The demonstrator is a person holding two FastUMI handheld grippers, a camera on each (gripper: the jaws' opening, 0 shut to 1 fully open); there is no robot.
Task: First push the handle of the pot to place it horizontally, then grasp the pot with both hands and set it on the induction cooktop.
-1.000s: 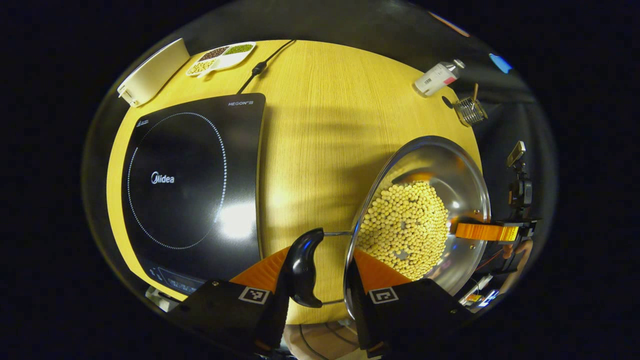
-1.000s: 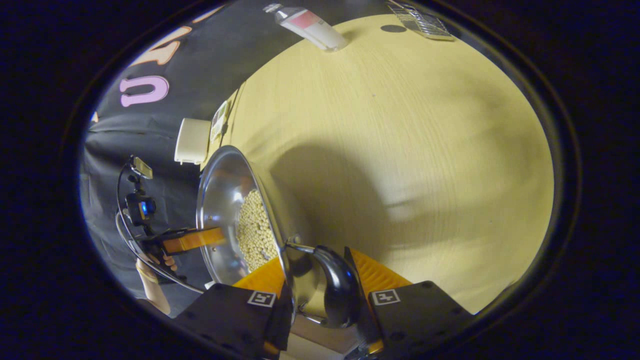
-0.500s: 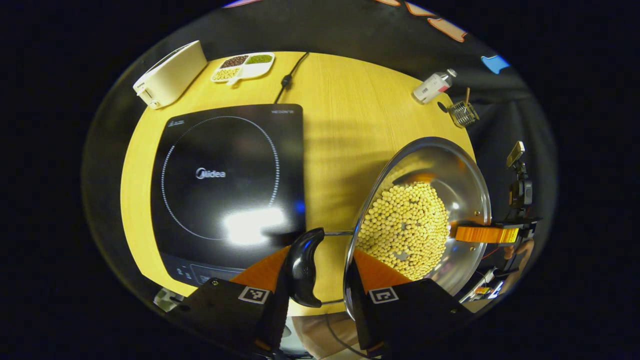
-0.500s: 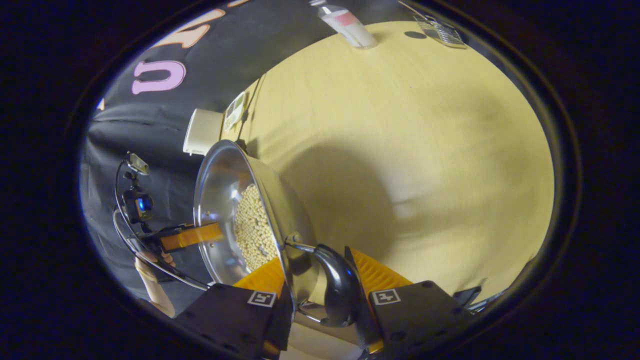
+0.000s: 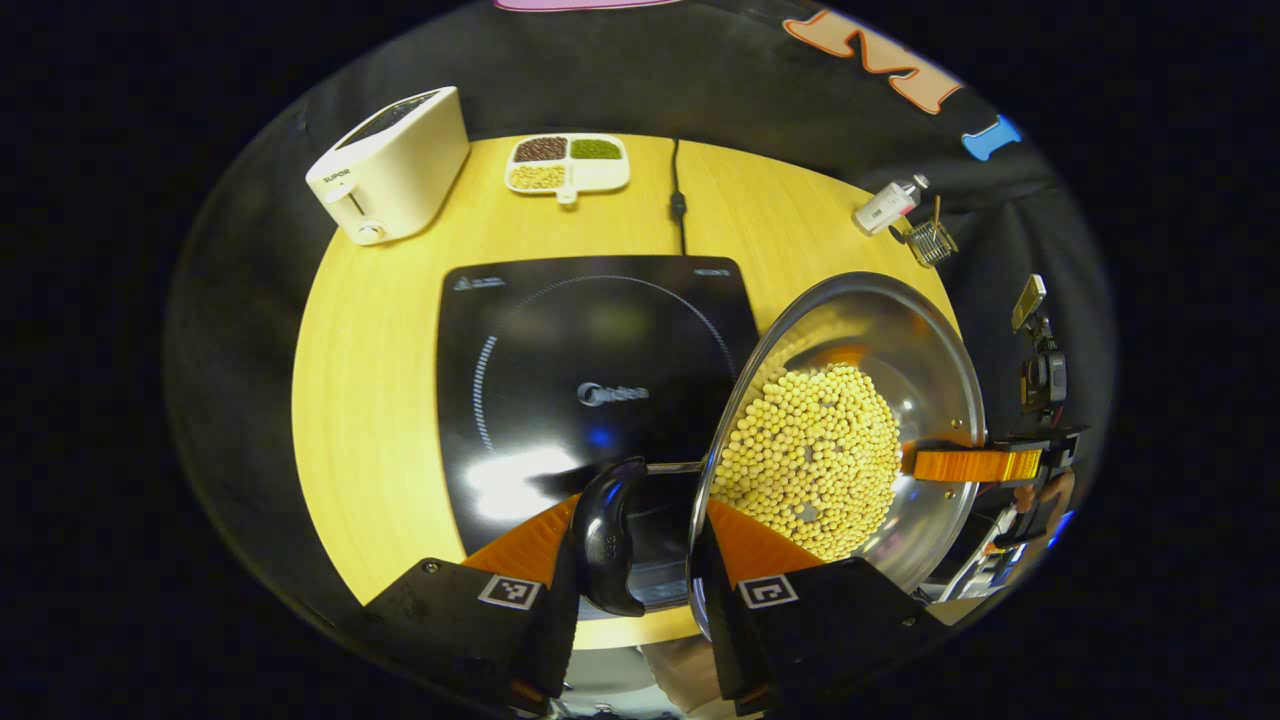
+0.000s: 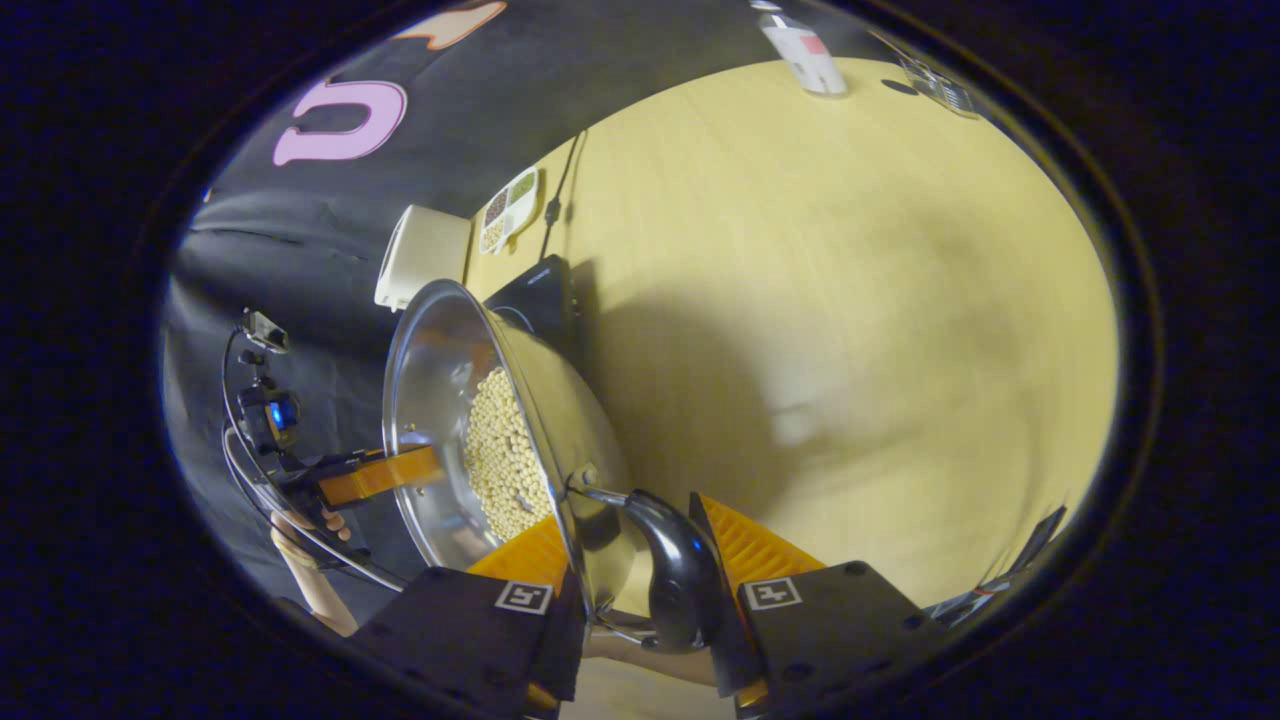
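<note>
1. Wooden table [image 5: 400,330] carries the black induction cooktop [image 5: 560,360], a white toaster [image 5: 390,165] and a divided dish of beans [image 5: 567,162] at the far edge.
2. Steel pot [image 5: 930,340], filled with soybeans [image 5: 810,455], is held off the table, apparently partly over the cooktop's near right corner.
3. Left gripper [image 5: 640,545]: fingers clamped across the pot's black handle [image 5: 605,540] and rim.
4. Right gripper [image 6: 640,560]: fingers likewise clamped on the opposite handle [image 6: 675,570].

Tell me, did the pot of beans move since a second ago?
Yes. In the left gripper view the pot now overlaps the induction cooktop, which earlier sat apart from it across bare table. Both grippers carried it toward the cooktop.
</note>
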